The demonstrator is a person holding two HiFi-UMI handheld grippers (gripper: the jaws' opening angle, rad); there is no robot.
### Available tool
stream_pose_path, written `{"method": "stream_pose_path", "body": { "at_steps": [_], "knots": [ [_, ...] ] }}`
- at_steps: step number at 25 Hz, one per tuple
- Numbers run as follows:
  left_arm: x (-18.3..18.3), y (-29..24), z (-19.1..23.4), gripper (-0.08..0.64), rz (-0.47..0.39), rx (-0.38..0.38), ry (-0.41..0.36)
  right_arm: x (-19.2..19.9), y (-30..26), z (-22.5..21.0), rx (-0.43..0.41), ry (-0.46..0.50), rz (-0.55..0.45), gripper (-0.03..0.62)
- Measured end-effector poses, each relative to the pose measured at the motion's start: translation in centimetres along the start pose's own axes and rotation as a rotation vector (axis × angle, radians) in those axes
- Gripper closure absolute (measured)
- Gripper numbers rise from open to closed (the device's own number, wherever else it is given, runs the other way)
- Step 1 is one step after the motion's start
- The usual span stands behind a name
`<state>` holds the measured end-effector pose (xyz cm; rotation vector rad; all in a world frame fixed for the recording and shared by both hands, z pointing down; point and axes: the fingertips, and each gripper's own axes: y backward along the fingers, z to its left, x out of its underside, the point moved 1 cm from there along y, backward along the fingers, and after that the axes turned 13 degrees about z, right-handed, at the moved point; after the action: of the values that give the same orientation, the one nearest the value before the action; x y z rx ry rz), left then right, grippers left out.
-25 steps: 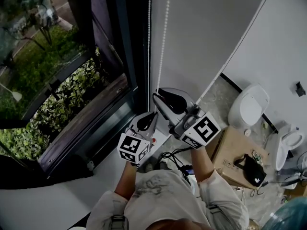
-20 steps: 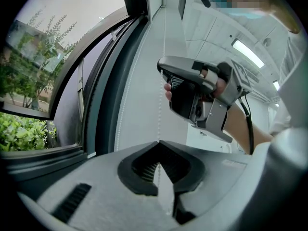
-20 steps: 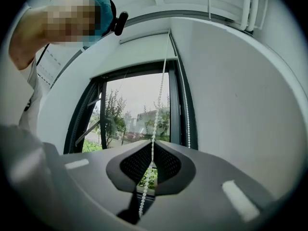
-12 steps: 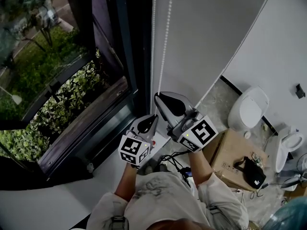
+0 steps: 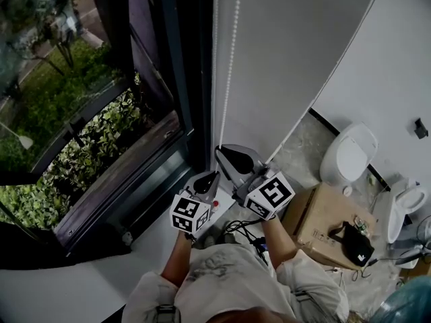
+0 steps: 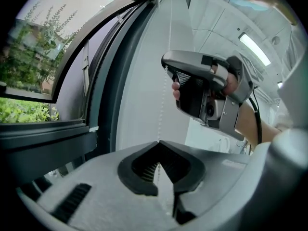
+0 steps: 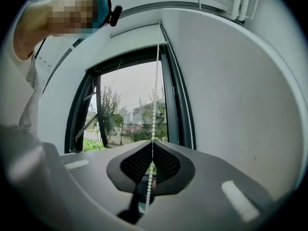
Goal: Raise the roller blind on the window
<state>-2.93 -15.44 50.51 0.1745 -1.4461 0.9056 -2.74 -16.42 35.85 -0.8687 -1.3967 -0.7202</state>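
A white bead chain (image 5: 229, 59) hangs in two strands beside the dark window frame (image 5: 176, 66). My right gripper (image 5: 221, 152) is shut on one strand, and the beads run up from its closed jaws (image 7: 152, 144) towards the top of the window. Just below and to the left, my left gripper (image 5: 213, 175) is also shut, with the bead chain (image 6: 161, 105) pinched at its tips (image 6: 159, 142). From there the chain rises to the right gripper (image 6: 207, 88) above it. The glass (image 7: 130, 114) shows uncovered, with trees outside.
A white wall (image 5: 296, 39) stands right of the chain. On the floor below are a cardboard box (image 5: 323, 221) with a black item on it, a white toilet (image 5: 349, 150), and cables (image 5: 246, 229). The window ledge (image 5: 135, 173) lies to the left.
Both grippers have come down along the chain, the right one more than the left, so they now sit closer together. Both have stayed shut.
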Motion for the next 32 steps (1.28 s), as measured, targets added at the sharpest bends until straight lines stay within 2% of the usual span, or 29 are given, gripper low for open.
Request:
{"method": "stream_pose_path", "body": {
  "at_steps": [10, 20, 25, 32],
  "knots": [
    [3.1, -0.6, 0.6, 0.551, 0.063, 0.004, 0.028, 3.2, -0.2, 0.5, -0.004, -0.041, 0.051, 0.581],
    [3.3, 0.0, -0.1, 0.548, 0.059, 0.009, 0.006, 3.5, -0.1, 0.3, 0.006, -0.056, 0.045, 0.581],
    [1.6, 1.3, -0.2, 0.526, 0.015, 0.002, -0.003, 3.5, 0.0, 0.2, 0.008, -0.056, 0.039, 0.581],
    [-2.7, 4.4, -0.4, 0.512, -0.069, -0.039, -0.048, 3.4, 0.0, 0.1, 0.007, -0.052, 0.043, 0.581]
  ]
}}
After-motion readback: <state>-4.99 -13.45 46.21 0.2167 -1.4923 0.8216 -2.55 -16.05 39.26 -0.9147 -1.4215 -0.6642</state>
